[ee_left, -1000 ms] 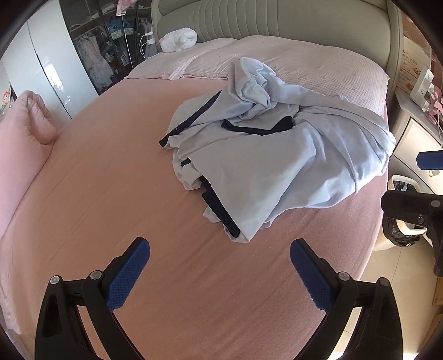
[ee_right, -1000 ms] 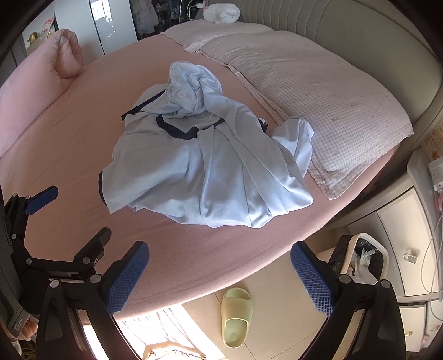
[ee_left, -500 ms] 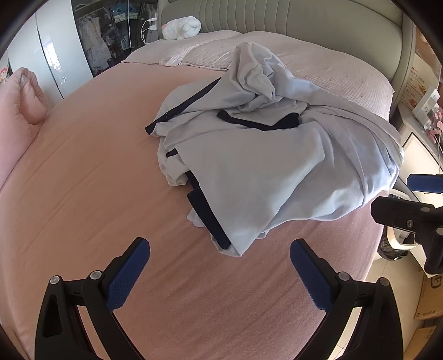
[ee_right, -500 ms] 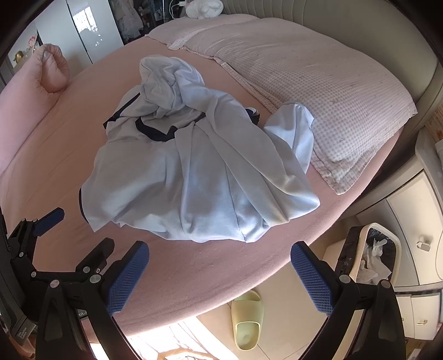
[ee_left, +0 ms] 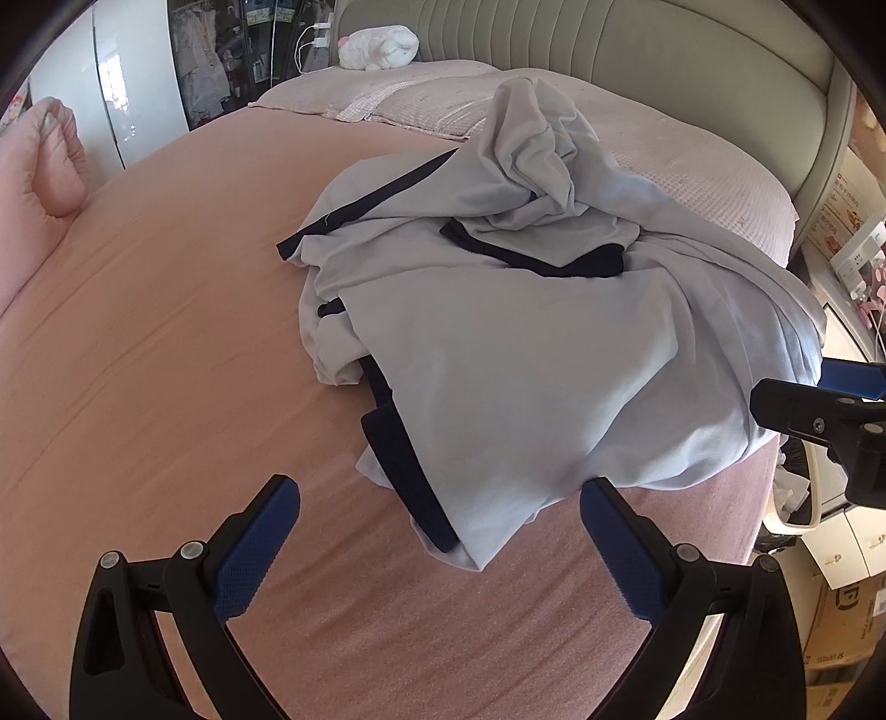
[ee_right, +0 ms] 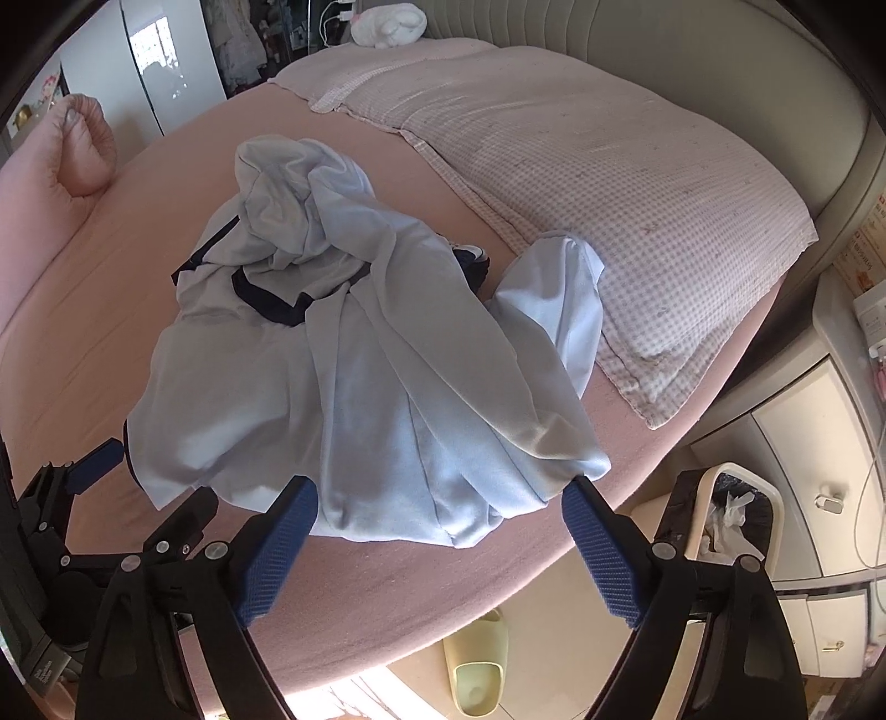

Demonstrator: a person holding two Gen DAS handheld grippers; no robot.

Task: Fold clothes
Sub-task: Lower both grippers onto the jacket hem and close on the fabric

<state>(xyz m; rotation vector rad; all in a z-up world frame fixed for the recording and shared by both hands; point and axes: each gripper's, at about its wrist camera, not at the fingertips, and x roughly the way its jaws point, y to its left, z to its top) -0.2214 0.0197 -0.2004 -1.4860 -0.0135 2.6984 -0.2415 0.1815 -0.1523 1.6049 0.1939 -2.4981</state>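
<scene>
While the pale blue garment [ee_left: 498,343] lies crumpled mid-bed [ee_left: 138,387], both the left gripper [ee_left: 440,520] and right gripper [ee_right: 440,515] empty with fingers spread, you should pinch its near hem at twelve o'clock and spread it flat.

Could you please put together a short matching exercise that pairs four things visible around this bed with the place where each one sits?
Things:
1. crumpled light-blue garment with navy trim
2. white plush toy
3. pale green rubber slipper
4. pink-and-white checked pillow

Places:
A. on the floor below the bed's edge
B. along the grey padded headboard
C. at the far end of the bed, beside the cabinets
D. in a heap on the pink sheet

Pairs: 1-D, 2-C, 3-A, 4-B
</scene>
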